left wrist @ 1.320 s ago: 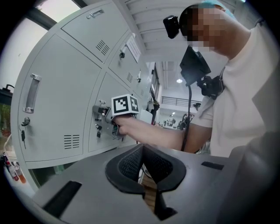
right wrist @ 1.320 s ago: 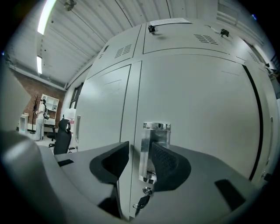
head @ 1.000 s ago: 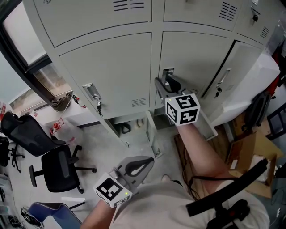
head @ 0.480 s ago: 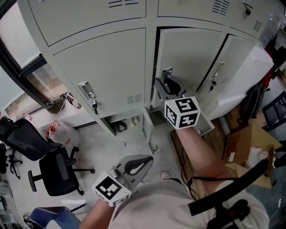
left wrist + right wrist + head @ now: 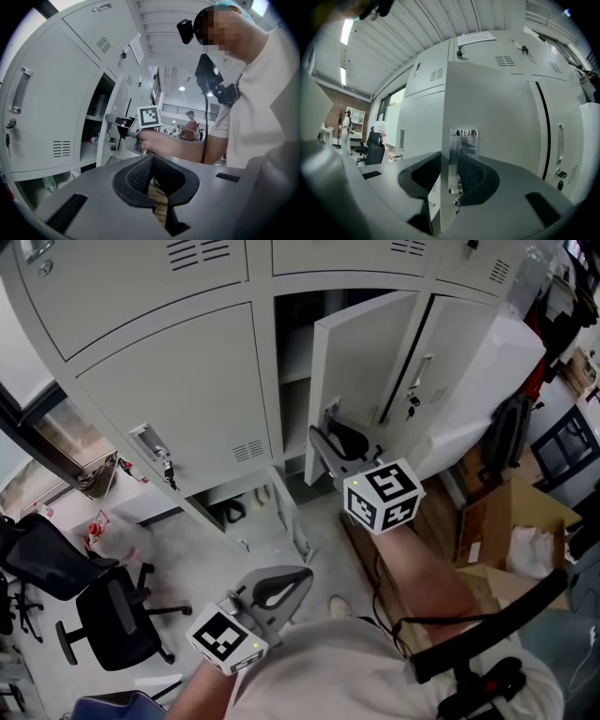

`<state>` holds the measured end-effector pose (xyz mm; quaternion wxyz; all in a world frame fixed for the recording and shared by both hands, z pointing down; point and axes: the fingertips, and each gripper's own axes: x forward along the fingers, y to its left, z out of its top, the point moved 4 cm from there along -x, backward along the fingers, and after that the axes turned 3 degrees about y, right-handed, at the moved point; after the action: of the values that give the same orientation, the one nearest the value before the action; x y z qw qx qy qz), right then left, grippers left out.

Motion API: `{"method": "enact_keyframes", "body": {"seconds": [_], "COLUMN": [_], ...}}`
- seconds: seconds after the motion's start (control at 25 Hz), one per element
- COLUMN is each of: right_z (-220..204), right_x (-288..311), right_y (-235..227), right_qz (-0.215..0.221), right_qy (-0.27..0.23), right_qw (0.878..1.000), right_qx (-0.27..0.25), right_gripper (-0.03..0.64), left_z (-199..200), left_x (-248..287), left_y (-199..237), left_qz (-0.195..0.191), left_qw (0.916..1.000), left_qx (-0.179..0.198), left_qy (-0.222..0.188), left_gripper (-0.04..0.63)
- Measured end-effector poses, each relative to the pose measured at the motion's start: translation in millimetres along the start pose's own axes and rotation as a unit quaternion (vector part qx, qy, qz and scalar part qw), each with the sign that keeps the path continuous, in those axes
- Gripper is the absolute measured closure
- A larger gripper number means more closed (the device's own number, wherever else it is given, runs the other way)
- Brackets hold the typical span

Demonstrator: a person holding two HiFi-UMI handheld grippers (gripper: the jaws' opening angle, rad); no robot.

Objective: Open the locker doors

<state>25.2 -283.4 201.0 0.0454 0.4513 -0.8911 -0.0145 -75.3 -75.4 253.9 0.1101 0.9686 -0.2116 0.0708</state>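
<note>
**Right claw clamped on door, left claw idle**

The right claw (image 5: pixel 330 433), its jaws having just been closing, gripped the free edge of the locker door (image 5: pixel 361 352), with the right arm (image 5: pixel 417 568) stretched forward and level. The left claw (image 5: pixel 292 576) hung low, well short of that door, jaws together and empty.

Beneath you the grey floor (image 5: pixel 202 540) carries the lockers (image 5: pixel 178 399), which stand on it ahead. At your left two black office chairs (image 5: pixel 117 620) sit close together, a pale plastic bag (image 5: pixel 120 532) just beside them. Cardboard boxes (image 5: pixel 511 521) rest at your right.
</note>
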Motion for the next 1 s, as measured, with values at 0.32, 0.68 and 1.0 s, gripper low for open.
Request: {"method": "enact_keyframes", "body": {"seconds": [0.32, 0.68, 1.0], "right_z": [-5.2, -10.3, -15.0], "right_x": [-49.6, -104.7, -148.1], "right_y": [-11.5, -31.4, -54.3], "right_qz": [0.047, 0.036, 0.022], "right_qy": [-0.009, -0.015, -0.006], "right_qw": [0.999, 0.999, 1.000], "right_qx": [0.008, 0.002, -0.003], "right_gripper": [0.514, 0.508, 0.523], "left_z": [8.3, 12.9, 14.4], "left_x": [32.4, 59.9, 86.9], "left_y": [-16.7, -30.1, -41.1], "left_qz": [-0.031, -0.056, -0.080], "left_qw": [0.9995, 0.9983, 0.9966], "left_qx": [0.001, 0.011, 0.015], "left_qy": [0.000, 0.008, 0.017], "left_gripper": [0.584, 0.584, 0.584]}}
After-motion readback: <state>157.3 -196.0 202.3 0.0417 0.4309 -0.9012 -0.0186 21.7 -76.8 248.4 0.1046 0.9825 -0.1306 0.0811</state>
